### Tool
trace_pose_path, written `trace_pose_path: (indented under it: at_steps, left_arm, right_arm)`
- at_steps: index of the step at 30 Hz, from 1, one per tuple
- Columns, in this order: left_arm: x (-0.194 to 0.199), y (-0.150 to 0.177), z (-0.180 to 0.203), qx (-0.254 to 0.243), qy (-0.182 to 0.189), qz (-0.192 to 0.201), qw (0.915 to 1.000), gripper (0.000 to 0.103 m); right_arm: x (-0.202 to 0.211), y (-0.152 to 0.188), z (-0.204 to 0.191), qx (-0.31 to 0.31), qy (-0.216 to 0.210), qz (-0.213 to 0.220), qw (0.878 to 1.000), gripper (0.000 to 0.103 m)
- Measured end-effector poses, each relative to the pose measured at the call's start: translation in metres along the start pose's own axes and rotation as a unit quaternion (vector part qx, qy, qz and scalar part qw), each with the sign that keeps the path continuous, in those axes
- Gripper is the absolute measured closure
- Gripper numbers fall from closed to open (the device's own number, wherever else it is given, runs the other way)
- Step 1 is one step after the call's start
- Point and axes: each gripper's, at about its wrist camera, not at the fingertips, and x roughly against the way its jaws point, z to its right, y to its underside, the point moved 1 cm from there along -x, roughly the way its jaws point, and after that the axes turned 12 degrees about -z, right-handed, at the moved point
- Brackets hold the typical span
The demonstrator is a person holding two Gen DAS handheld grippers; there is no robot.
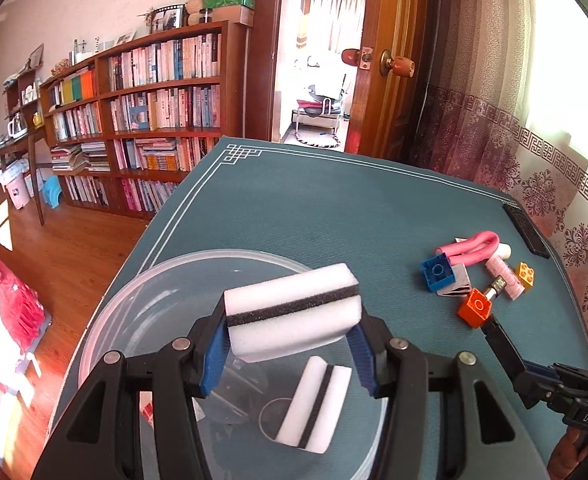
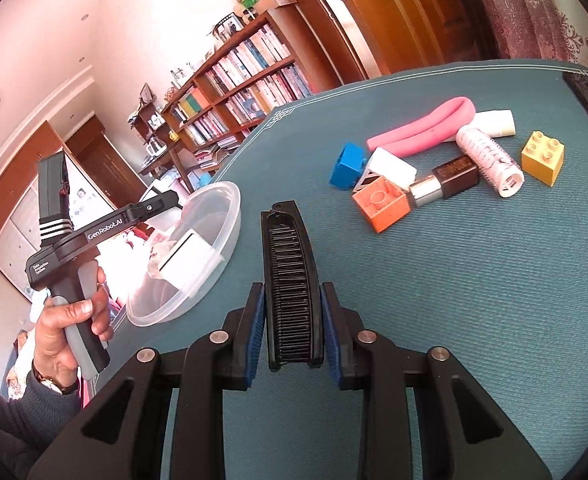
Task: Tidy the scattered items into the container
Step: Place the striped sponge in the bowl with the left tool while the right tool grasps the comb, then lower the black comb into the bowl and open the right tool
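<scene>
Nearest, clamping a sponge (image 1: 292, 312) by its ends with the left hand-held gripper (image 1: 290, 344), jaws pressing in on the soft foam, and holding it over the bowl (image 1: 134, 292). Risking a bounce on release: dropping from this height onto the second sponge (image 1: 313, 408) already lying inside could be tipping the light block over the low rim. Also sitting close to the tabletop (image 1: 333, 208) edge, that bowl, so nudging it with a finger could be pushing it toward the floor.

On the other side, pinching a comb (image 2: 290, 280) with the right hand-held gripper (image 2: 292, 320), pads closing on both long sides near one end only. Leaving most of the length sticking out forward, so likely pivoting or slipping in a quick swing toward the bowl, and possibly clipping the left tool while crossing over.

Further out, waiting in a tight pile: orange brick (image 2: 381, 204), blue brick (image 2: 347, 166), lipstick (image 2: 445, 180), roller (image 2: 489, 160), pink tube (image 2: 425, 126), yellow brick (image 2: 541, 158). Touching or overlapping one another there, so grabbing one could be dragging or rolling a neighbour, the round ones especially, toward the far edge.
</scene>
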Motion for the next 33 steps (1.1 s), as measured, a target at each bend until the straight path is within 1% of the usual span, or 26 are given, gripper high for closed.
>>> trace_pose_path:
  at_steps: [5,9,11,12,13,15,22,29,33]
  left_arm:
    - [-0.004,0.005,-0.024,0.013,-0.006,-0.007,0.9999,0.045]
    - [-0.006,0.006,-0.036,0.021,-0.003,-0.008,0.9997,0.044]
    - [-0.007,0.008,-0.04,0.023,0.002,-0.01,0.9997,0.042]
    - [-0.007,0.008,-0.041,0.026,0.006,-0.012,0.9996,0.039]
    - [-0.007,0.009,-0.043,0.03,0.008,-0.012,0.9994,0.032]
    - [-0.006,0.011,-0.048,0.039,0.01,-0.008,0.9992,0.024]
    - [-0.003,0.016,-0.066,0.056,0.015,-0.006,0.9983,0.024]
    - [0.009,0.02,-0.087,0.067,0.015,0.008,0.9976,0.022]
    - [0.015,0.023,-0.096,0.067,0.01,0.015,0.9976,0.022]
  right_arm:
    - [-0.001,-0.002,-0.015,-0.003,-0.011,0.001,1.0,0.074]
    - [-0.008,-0.005,-0.021,-0.021,-0.012,-0.002,1.0,0.074]
    - [-0.012,-0.007,-0.024,-0.026,-0.011,-0.005,1.0,0.074]
    - [-0.015,-0.008,-0.027,-0.027,-0.008,-0.006,1.0,0.074]
    - [-0.018,-0.009,-0.03,-0.029,-0.006,-0.007,1.0,0.074]
    - [-0.022,-0.014,-0.033,-0.036,-0.007,-0.006,0.999,0.074]
    - [-0.035,-0.03,-0.058,-0.036,0.0,0.005,0.999,0.074]
    - [-0.065,-0.043,-0.084,-0.028,0.032,-0.01,0.999,0.074]
    - [-0.083,-0.049,-0.1,-0.012,0.078,-0.015,0.997,0.074]
